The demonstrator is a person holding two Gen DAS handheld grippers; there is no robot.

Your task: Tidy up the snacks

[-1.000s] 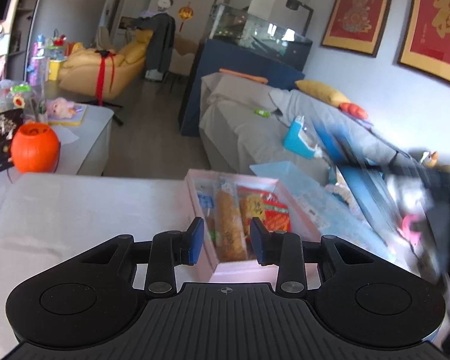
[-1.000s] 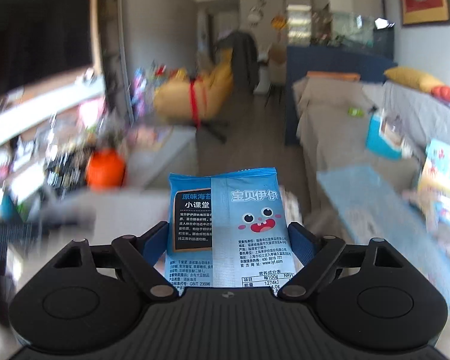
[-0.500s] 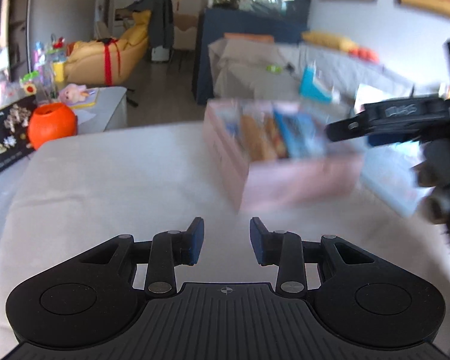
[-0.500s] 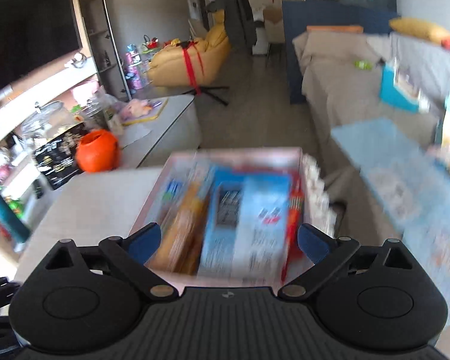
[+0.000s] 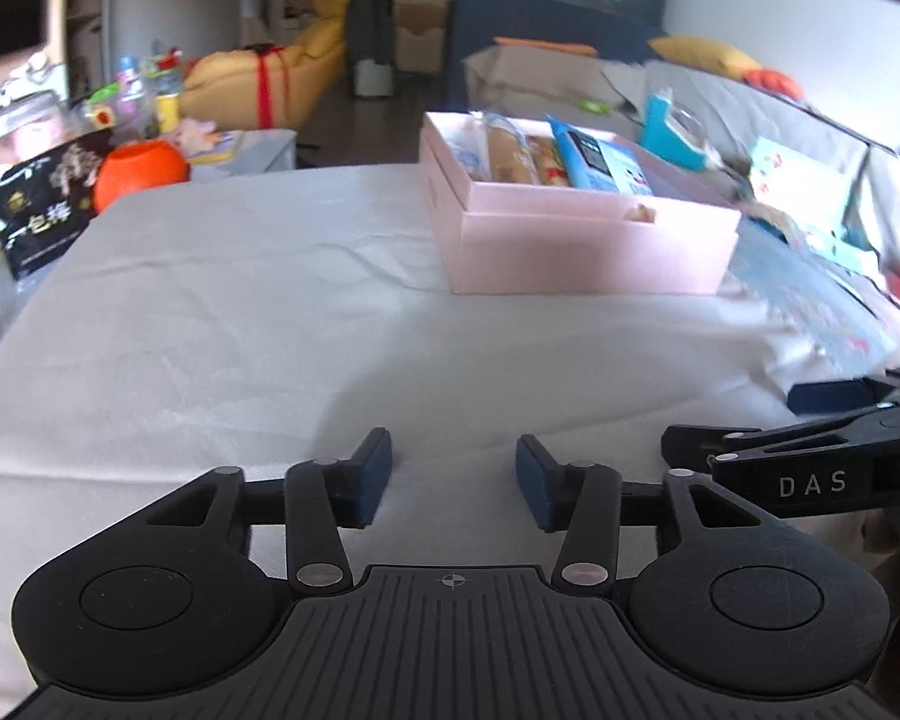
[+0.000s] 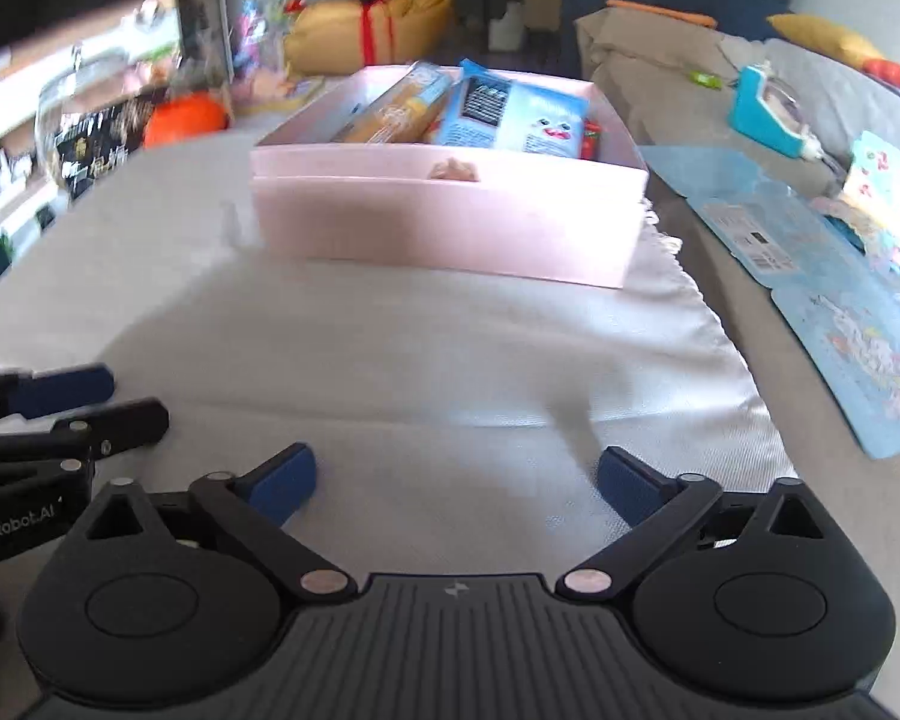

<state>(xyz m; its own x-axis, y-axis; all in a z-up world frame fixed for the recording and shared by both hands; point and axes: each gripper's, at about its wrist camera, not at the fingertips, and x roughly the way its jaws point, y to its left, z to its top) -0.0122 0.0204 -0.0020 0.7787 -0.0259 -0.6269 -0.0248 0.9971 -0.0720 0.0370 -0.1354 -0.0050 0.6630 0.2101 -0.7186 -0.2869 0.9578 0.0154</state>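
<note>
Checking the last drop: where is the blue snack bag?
In both views the blue bag lies in the pink box, right of the yellow packet.

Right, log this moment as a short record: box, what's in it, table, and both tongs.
box: pink box on the white tablecloth, open top
contents: blue snack packet, long yellow packet, red packet at the edge
left tongs: empty, jaws opening, above the cloth
right tongs: empty, jaws opening wide, facing the box
beside table: orange pumpkin pot
</note>
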